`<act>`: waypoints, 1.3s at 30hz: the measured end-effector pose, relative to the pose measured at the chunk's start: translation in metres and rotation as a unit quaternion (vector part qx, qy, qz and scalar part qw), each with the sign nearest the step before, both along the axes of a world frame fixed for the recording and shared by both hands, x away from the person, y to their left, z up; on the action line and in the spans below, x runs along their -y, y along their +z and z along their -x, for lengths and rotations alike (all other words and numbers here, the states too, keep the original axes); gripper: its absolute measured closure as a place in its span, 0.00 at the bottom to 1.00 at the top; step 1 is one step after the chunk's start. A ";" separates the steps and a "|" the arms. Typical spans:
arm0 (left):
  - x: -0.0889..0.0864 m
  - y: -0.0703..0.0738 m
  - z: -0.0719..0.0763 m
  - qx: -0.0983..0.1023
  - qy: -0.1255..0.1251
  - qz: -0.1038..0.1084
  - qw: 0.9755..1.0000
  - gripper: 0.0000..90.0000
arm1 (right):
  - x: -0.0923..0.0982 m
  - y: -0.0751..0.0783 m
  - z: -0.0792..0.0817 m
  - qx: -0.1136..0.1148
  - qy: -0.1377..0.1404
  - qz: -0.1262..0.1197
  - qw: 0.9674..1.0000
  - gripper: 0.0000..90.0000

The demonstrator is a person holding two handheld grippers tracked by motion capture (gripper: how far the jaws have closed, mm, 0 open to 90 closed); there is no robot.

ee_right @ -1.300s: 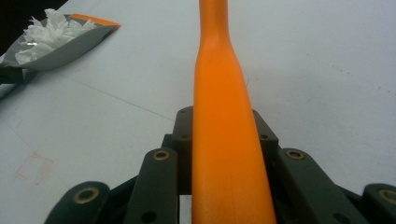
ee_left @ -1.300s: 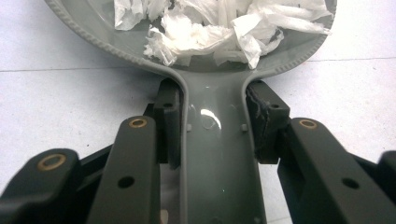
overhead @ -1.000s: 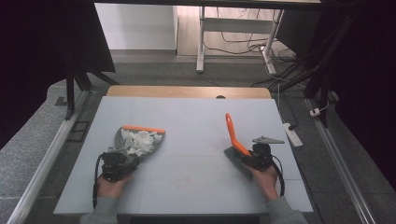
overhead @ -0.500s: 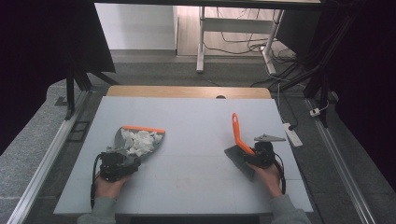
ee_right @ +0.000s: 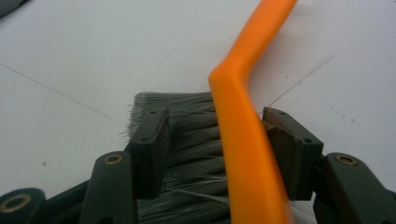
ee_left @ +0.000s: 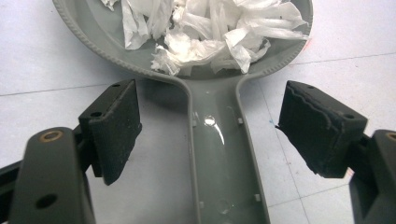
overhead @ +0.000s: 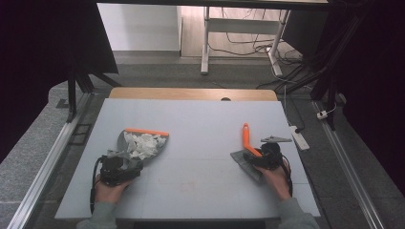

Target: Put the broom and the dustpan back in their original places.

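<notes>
A grey dustpan point(overhead: 143, 143) with an orange lip lies on the left of the table, holding crumpled white paper scraps point(overhead: 142, 145). My left gripper point(overhead: 123, 162) stands open at its handle. In the left gripper view the handle point(ee_left: 219, 154) runs between the two pads point(ee_left: 116, 126) without touching them, below the paper scraps point(ee_left: 210, 28); these jaws have just been opening. An orange-handled brush point(overhead: 246, 138) with grey bristles lies on the right. My right gripper point(overhead: 257, 158) straddles it, open. In the right gripper view the orange handle point(ee_right: 243, 140) and bristles point(ee_right: 187, 140) lie between jaws that have just been opening.
The grey table point(overhead: 200, 119) has a wooden strip point(overhead: 191, 93) along its far edge. A white power strip point(overhead: 298, 136) lies on the floor just off the right side. Metal rails point(overhead: 52, 157) flank the table, and desk legs and cables stand beyond it.
The brush handle has dropped and swung a little to the right, and the right jaws have spread away from it. The left jaws have parted from the dustpan handle. The dustpan stays put.
</notes>
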State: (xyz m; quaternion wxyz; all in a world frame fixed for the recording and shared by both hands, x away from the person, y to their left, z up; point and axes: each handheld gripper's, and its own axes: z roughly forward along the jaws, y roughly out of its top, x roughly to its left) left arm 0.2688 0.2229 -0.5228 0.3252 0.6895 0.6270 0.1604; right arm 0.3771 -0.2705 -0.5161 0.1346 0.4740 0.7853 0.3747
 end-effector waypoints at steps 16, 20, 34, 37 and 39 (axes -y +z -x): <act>-0.004 0.006 0.004 0.018 -0.012 -0.010 1.000 0.22 | -0.004 0.012 0.008 0.041 -0.004 0.031 0.999 0.46; -0.005 0.008 0.006 0.024 -0.017 -0.012 0.999 0.23 | -0.005 0.016 0.012 0.058 0.012 0.029 0.998 0.47; -0.006 0.017 0.015 0.049 -0.085 -0.019 0.995 0.27 | -0.009 0.024 0.029 0.084 0.081 0.019 0.993 0.49; -0.007 0.018 0.015 0.049 -0.109 -0.012 0.993 0.27 | -0.010 0.024 0.033 0.086 0.095 0.019 0.992 0.49; -0.008 0.018 0.015 0.050 -0.124 -0.009 0.991 0.27 | -0.011 0.024 0.036 0.088 0.102 0.020 0.991 0.49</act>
